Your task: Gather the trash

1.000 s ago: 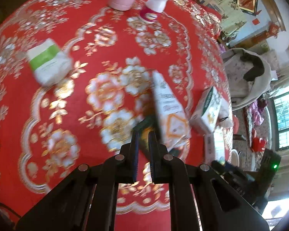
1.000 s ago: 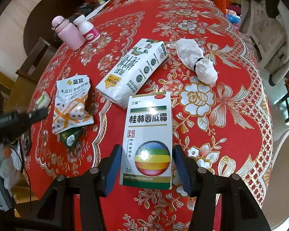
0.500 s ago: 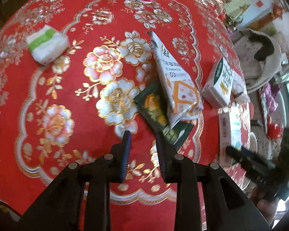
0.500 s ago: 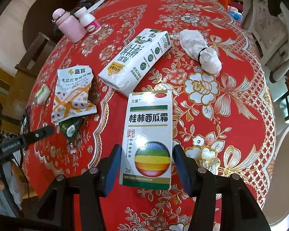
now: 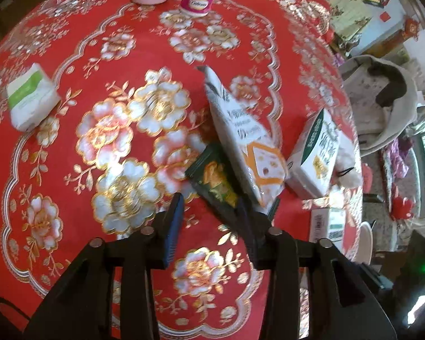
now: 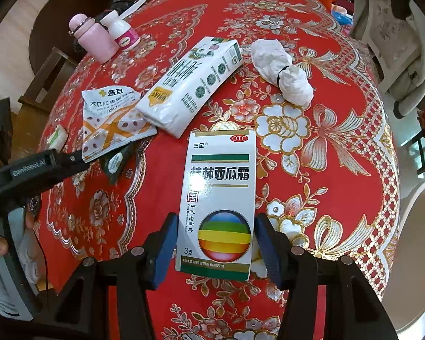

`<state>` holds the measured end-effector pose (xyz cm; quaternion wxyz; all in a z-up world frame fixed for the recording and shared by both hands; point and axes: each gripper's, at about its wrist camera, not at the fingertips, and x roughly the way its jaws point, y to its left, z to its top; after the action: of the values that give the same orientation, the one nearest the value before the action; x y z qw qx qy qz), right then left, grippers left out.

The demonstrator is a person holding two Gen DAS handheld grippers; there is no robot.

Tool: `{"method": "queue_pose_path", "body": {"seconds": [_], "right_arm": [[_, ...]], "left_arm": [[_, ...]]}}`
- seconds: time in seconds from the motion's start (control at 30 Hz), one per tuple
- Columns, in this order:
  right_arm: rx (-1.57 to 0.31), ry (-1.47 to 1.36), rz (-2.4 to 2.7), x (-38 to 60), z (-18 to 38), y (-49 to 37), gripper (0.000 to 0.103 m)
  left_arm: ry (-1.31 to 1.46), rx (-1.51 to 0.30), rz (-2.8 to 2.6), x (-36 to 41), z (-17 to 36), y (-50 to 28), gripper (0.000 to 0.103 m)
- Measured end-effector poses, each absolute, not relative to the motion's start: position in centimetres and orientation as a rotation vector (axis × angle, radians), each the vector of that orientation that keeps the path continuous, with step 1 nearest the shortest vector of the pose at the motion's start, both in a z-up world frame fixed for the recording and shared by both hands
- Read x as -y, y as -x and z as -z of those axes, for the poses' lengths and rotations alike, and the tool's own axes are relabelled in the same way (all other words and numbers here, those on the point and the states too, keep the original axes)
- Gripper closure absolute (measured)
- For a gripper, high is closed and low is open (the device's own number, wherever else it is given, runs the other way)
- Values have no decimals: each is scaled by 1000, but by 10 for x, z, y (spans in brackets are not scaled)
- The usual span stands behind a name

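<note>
Wrappers (image 5: 240,153) lying mid-table; left gripper (image 5: 209,218) is spreading its jaws, nothing between them yet, closing in on the green one (likely next grab). Right gripper (image 6: 215,243) is clamping the box (image 6: 218,198).

The tablecloth (image 6: 340,147) is red with gold-edged white flowers. The medicine box (image 6: 218,198) is white with a rainbow-striped ball; the flask (image 6: 95,41) is pink.

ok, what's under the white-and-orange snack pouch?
A dark green sachet pokes out from under the white-and-orange snack pouch, on the red tablecloth. Its far end is covered, and so is anything else beneath.
</note>
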<state>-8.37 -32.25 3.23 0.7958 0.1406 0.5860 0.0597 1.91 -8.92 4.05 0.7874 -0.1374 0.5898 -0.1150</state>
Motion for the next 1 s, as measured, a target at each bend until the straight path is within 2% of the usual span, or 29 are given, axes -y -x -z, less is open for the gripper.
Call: {"method": "queue_pose_path", "body": {"seconds": [0.07,0.5,0.53,0.57,0.6,0.77,1.0], "right_arm": [[-1262,-310,-126,324,-31,83,50],[-1257,-322,-129,331,-30,78,49],[-1256,-321,-130,331,-30,78,49],[-1255,-317,-132,330,-29,77,48],[-1251,-311,-134,329,-29,75,48],[-1223,-289,-118,324,-29,76,50],[-1208,-303,-138,321,-35,89,50]], "left_arm": [[315,-1265,251,92,-41,-23,56],[238,-1289,218,121,-31,-40,57],[221,-1287,220,122,-31,-39,65],[184,-1287,216,121,-31,-37,80],[166,-1290,220,120,-29,-35,84],[185,-1329,303,107,-26,-18,93],[158,-1342,372,94,-37,23,97]]}}
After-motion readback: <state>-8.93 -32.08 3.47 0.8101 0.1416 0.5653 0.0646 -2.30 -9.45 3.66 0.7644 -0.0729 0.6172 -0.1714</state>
